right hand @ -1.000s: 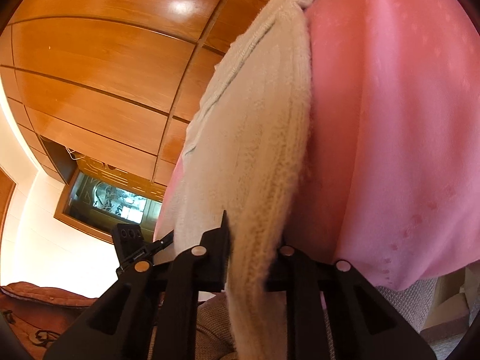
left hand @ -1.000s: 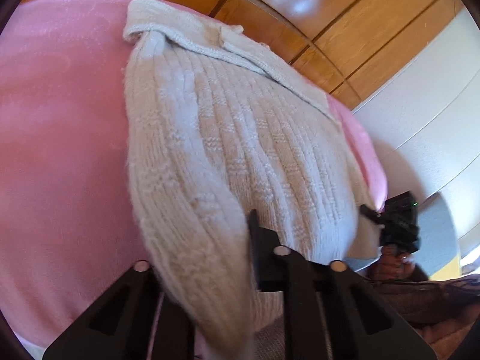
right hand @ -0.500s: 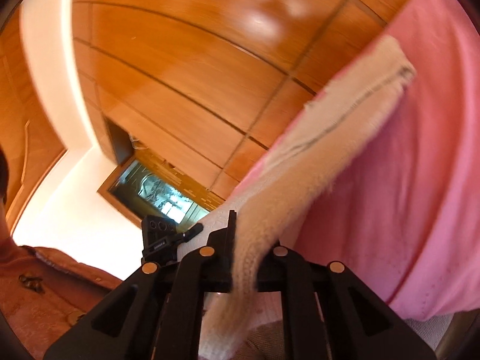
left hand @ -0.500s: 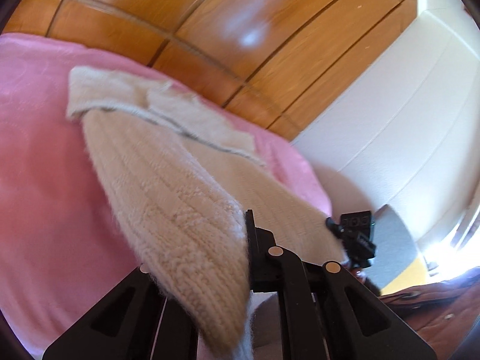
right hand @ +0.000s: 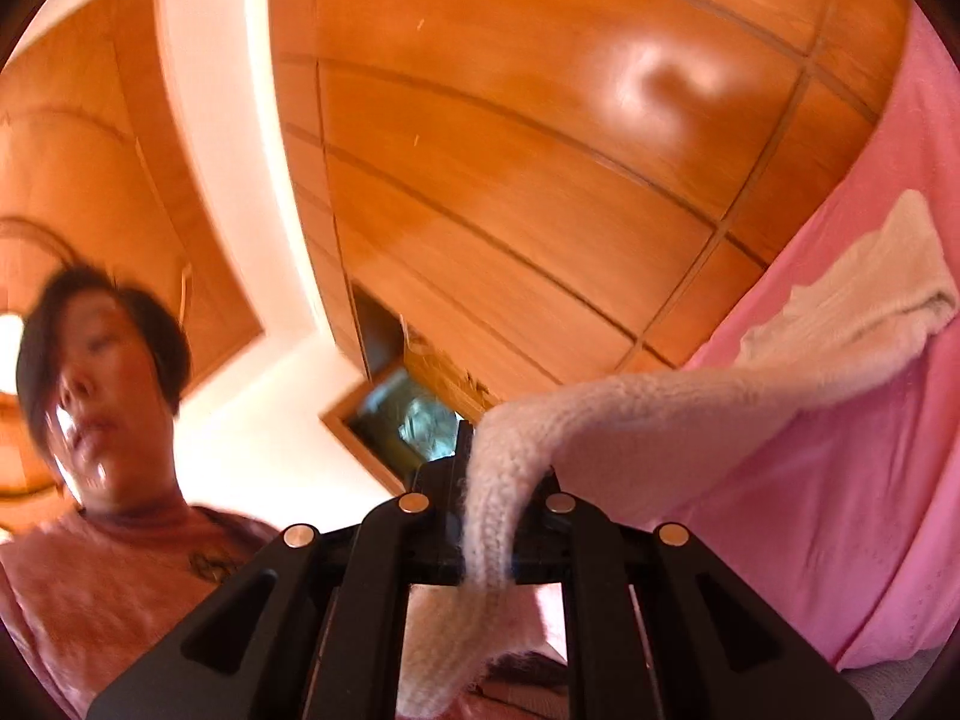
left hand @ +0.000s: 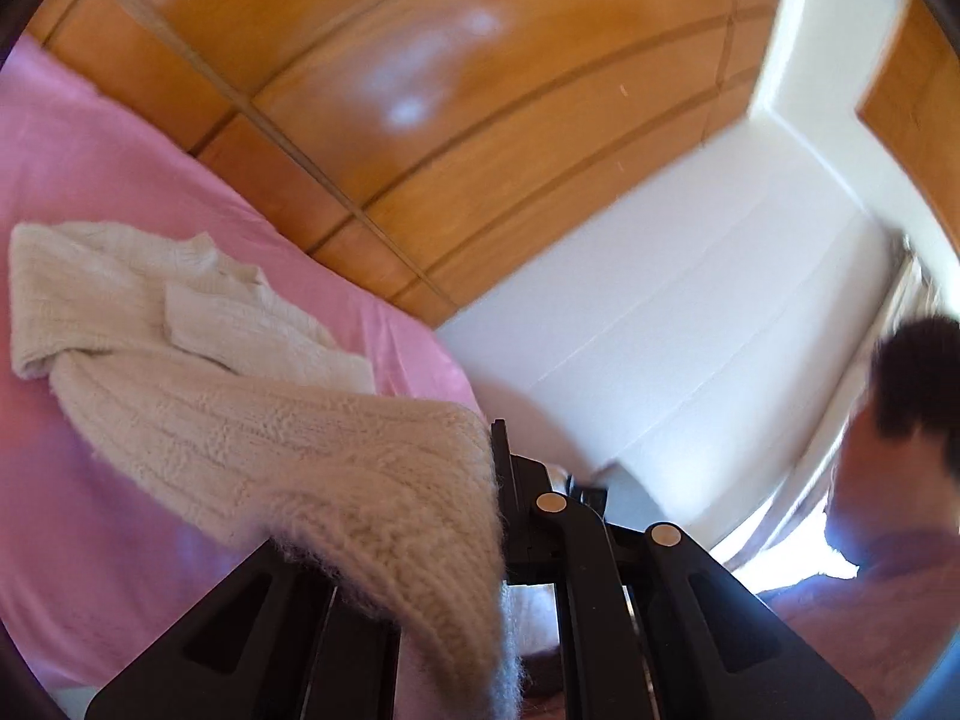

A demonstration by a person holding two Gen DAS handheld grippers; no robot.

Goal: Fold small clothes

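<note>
Left wrist view
- Left gripper [left hand: 480,516]: seen from behind its two black fingers; the jaws are pressed together on a corner of the knit garment, whose edge drapes over the left finger and hides it.
- Cream knit garment [left hand: 198,360]: lifted at the near corner, the far part laid on the pink cover, where a folded flap is seen on top.
- Pink cover [left hand: 78,180]: spread under the garment, filling the left side of the view.
- Wood panelling [left hand: 420,120]: seen behind the cover, blurred.
- White wall [left hand: 690,312]: seen to the right of the panelling.
- Person [left hand: 900,480]: dark hair and a pinkish top are seen at the right edge, blurred.

Right wrist view
- Right gripper [right hand: 489,510]: closed on another corner of the garment [right hand: 690,408]; a strip of knit is pinched between the jaws and hangs down below them.
- Garment position: stretched from the jaws up and right to the pink cover [right hand: 840,510], where its far end lies.
- Person [right hand: 90,360]: face and pinkish top are seen at the left, blurred.
- Wood panelling [right hand: 540,150]: fills the upper centre.
</note>
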